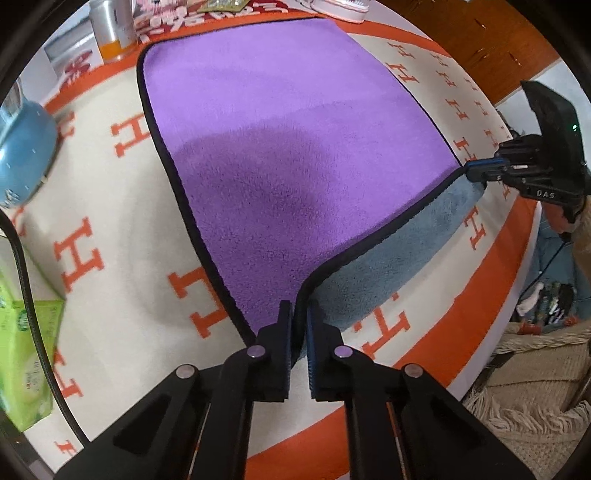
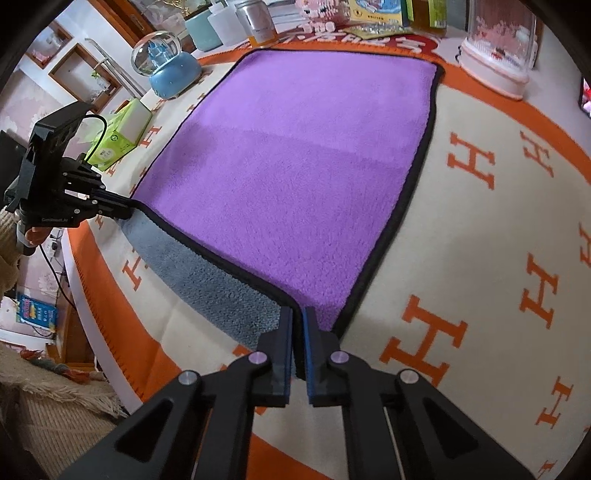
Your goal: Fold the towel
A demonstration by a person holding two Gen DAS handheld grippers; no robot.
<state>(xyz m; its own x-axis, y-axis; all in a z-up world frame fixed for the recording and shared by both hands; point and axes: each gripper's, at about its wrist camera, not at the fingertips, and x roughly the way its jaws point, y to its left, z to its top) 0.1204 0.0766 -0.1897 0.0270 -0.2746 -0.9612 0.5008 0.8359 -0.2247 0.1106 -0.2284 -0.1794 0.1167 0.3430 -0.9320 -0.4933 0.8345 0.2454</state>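
A purple towel (image 1: 288,147) with a black hem and a grey-blue underside lies on a cream and orange blanket (image 1: 110,206). My left gripper (image 1: 298,314) is shut on the towel's near left corner and holds it lifted. My right gripper (image 2: 297,317) is shut on the near right corner, also lifted. The near edge hangs between them, showing the grey-blue underside (image 2: 207,280). The towel (image 2: 306,155) fills the middle of the right wrist view. The right gripper (image 1: 476,171) shows at the right of the left wrist view, and the left gripper (image 2: 125,208) at the left of the right wrist view.
A blue snow globe (image 2: 166,70), a green tissue box (image 2: 118,136), bottles (image 2: 255,22) and a pink-based dome (image 2: 498,55) stand around the towel's far and left sides. A fringed woven seat (image 1: 535,387) sits below the table edge.
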